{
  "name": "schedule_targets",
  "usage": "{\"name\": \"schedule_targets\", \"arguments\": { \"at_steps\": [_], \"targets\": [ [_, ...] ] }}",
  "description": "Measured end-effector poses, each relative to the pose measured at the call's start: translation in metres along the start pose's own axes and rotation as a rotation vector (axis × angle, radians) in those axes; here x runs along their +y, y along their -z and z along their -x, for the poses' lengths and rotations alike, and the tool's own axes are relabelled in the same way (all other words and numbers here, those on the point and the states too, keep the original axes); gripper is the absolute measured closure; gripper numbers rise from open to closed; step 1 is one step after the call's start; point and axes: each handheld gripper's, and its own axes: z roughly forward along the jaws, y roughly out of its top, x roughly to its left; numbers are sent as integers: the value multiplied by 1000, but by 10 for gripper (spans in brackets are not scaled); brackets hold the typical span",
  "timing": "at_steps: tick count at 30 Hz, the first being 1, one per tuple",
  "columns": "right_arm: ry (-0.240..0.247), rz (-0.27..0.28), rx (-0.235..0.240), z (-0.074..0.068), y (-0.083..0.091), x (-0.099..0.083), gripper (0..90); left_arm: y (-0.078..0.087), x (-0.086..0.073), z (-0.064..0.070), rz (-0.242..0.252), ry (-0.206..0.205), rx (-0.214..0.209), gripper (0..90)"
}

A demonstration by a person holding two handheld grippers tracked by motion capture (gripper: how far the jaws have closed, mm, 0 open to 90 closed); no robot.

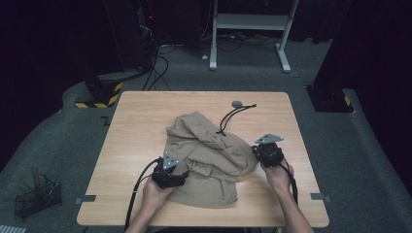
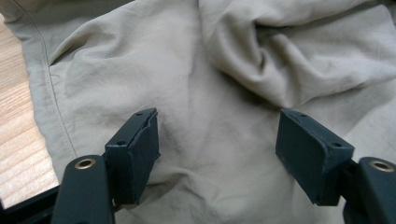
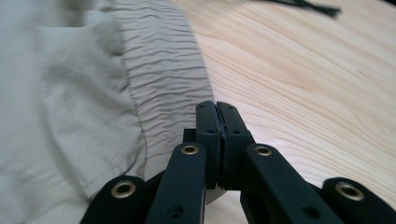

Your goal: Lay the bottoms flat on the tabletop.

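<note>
A crumpled beige garment (image 1: 209, 160) lies in the middle of the wooden table (image 1: 141, 126). My left gripper (image 1: 186, 174) sits at its near left side, open. In the left gripper view the jaws straddle wrinkled cloth (image 2: 210, 70) with nothing pinched between them (image 2: 217, 140). My right gripper (image 1: 256, 150) is at the garment's right edge, shut. In the right gripper view its closed tips (image 3: 217, 109) rest just beside the gathered elastic band (image 3: 159, 70), and I see no cloth between the pads.
A black cord (image 1: 233, 116) runs from the garment's far side toward a small grey disc (image 1: 237, 103). The cord's end (image 3: 303, 4) lies on bare wood. On the floor are a wire basket (image 1: 36, 196) at left and a white table frame (image 1: 252, 24) behind.
</note>
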Motion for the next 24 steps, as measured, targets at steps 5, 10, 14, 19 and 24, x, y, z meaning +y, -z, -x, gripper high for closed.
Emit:
{"name": "schedule_targets", "arguments": {
  "at_steps": [5,10,14,19,24],
  "targets": [
    [-75,-42,-69,20,-19,2,812,4,-3,0,0,1,-4,303],
    [-177,67,-38,17,-6,-2,614,4,-3,1,0,6,2,303],
    [-206,264,120,0,35,0,564,4,-3,1,-1,10,7,303],
    [-65,185,272,-54,21,1,499,4,-3,2,-1,10,12,302],
    [-3,88,314,-92,-17,8,502,3,-3,2,-1,17,13,300]
  ]
}}
